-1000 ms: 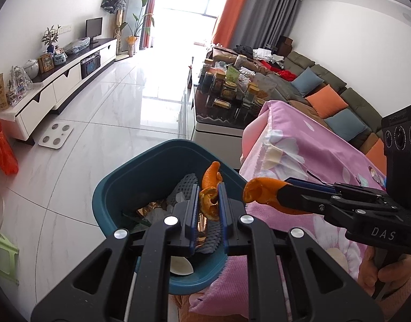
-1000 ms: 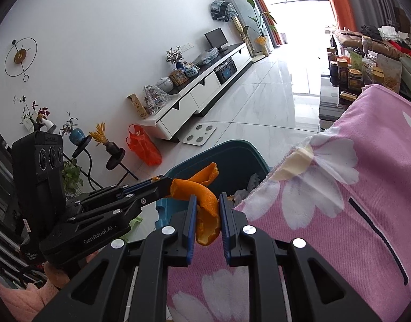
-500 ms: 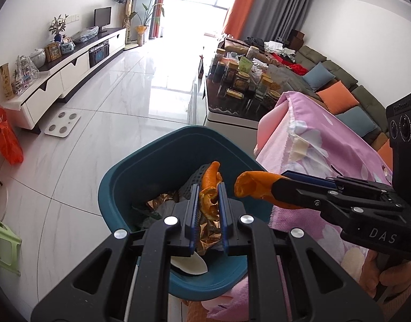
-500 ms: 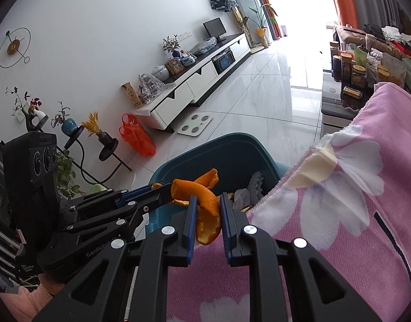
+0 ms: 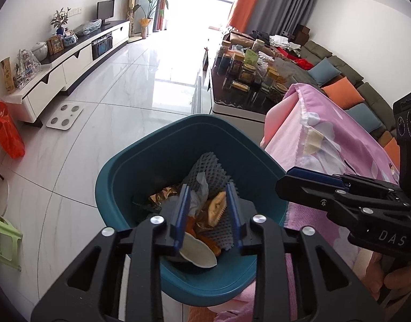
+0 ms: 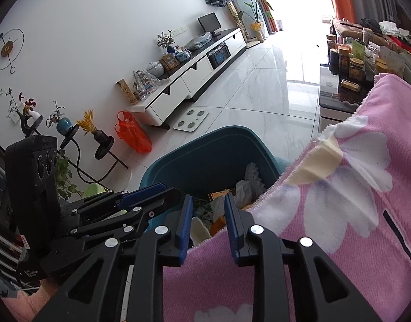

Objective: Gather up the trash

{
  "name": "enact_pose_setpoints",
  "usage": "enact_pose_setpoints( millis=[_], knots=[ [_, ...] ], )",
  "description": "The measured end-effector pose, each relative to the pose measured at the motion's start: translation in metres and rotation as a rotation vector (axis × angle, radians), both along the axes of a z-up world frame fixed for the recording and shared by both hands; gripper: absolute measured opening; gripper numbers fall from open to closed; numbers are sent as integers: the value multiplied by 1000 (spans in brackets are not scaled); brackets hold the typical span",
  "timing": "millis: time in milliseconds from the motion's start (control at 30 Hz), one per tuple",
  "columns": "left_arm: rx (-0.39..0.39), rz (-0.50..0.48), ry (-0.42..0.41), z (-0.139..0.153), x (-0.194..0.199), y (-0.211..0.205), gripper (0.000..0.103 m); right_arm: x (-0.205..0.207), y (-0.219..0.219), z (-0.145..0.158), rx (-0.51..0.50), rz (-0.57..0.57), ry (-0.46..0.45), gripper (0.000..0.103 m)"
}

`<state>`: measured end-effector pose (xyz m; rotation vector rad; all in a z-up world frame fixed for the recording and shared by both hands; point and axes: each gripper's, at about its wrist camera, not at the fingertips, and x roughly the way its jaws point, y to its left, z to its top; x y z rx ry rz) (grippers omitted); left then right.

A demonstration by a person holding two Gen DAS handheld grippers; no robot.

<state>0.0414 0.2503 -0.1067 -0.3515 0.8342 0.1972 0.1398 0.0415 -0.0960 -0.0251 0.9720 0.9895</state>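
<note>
Both grippers hover over the teal bin (image 5: 119,187), left gripper (image 5: 207,209) dead centre and right gripper (image 6: 207,214) at the tablecloth-side rim, jaws opening with nothing between them.

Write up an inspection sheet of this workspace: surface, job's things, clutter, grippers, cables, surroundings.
Surface: pink flowered cloth covers the work surface beside the bin.
Job's things: teal bin on the floor holds orange peel, grey mesh, gold foil and a white scrap.
Clutter: nothing seen on the cloth.
Grippers: left gripper over the bin, jaws opening, nothing between them; right gripper at the cloth's edge, jaws opening, empty.
Cables: nothing seen.
Surroundings: jars on a dark table, white TV cabinet, orange bag, sofa.
</note>
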Motion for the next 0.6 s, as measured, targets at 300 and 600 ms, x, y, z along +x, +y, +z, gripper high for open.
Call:
enact_pose_setpoints(
  millis=[300, 600],
  knots=[
    [31, 11, -37, 8, -10, -6, 72, -4, -28, 8, 52, -33, -20, 44],
    [99, 9, -130, 28, -33, -25, 97, -13, -75, 15, 116, -94, -53, 71]
  ],
)
